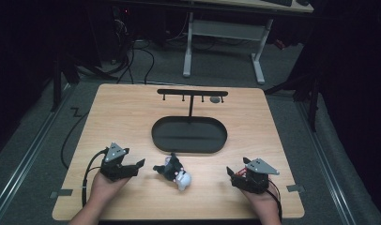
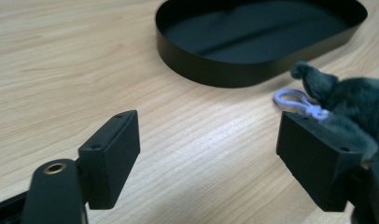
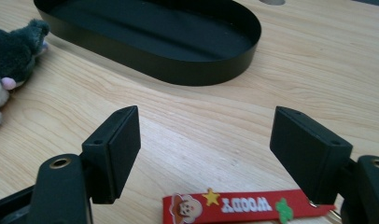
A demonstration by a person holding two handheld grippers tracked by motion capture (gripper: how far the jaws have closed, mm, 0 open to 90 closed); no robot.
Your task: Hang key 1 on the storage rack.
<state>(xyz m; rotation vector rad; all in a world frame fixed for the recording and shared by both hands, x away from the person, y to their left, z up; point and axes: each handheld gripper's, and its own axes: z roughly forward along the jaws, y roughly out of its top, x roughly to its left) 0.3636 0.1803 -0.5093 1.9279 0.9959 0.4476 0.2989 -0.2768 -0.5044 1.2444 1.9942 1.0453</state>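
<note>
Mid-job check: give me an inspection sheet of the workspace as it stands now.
Surface: wooden table, bare around the things.
Job's things: grey plush toy on the table between the grippers; red strap on the table below the right gripper.
Clutter: black oval tray, nothing in it; hook stand rising from the tray's far side.
Grippers: left gripper open; right gripper open; neither holds anything.
Cables: one trails from each gripper.
Surroundings: dark floor, white desk legs behind.

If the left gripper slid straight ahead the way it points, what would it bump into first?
Probably the black oval tray: the left gripper stands open with bare table between its jaws. The plush toy lies just off to one side and might brush one jaw; depth is hard to judge.
</note>
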